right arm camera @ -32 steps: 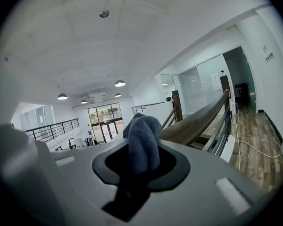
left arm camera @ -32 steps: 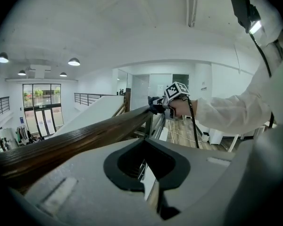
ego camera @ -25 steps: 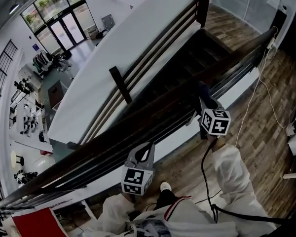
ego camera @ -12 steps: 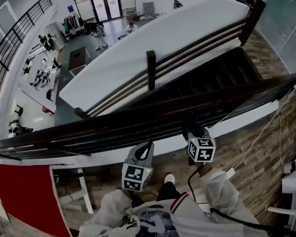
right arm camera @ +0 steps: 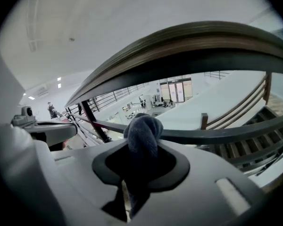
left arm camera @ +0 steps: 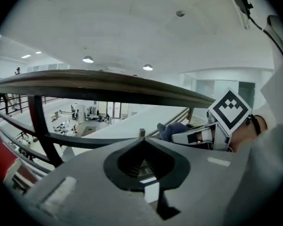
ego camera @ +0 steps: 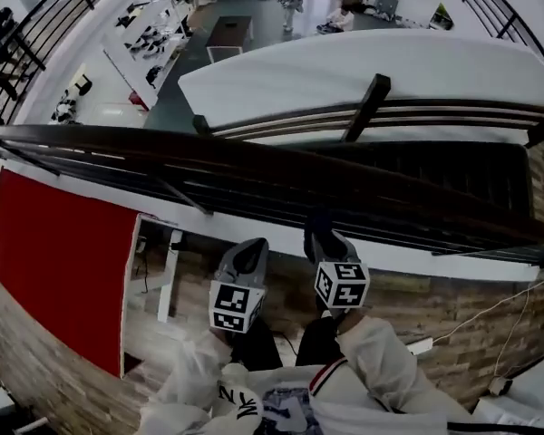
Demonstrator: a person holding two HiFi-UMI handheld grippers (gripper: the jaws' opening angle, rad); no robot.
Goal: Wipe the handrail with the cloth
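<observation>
The dark wooden handrail (ego camera: 254,157) runs left to right across the head view, and it arches overhead in the left gripper view (left arm camera: 108,84) and the right gripper view (right arm camera: 188,44). My right gripper (ego camera: 321,239) is shut on a dark blue cloth (right arm camera: 142,134), which bunches out past the jaws. It sits just on my side of the rail, below its top. My left gripper (ego camera: 244,254) hangs beside it to the left, with its jaws together and nothing held (left arm camera: 141,145). The cloth (left arm camera: 169,130) also shows in the left gripper view.
Thin metal bars (ego camera: 281,202) run under the handrail. Beyond them a dark staircase (ego camera: 453,175) drops to a lower floor. A red panel (ego camera: 59,261) stands at the left. A white cable (ego camera: 517,320) lies on the wooden floor at the right.
The head view has swung left, so the rail now lies nearly level. Both grippers have drawn closer together and back toward the person, and the right one has come away from the rail's top.
</observation>
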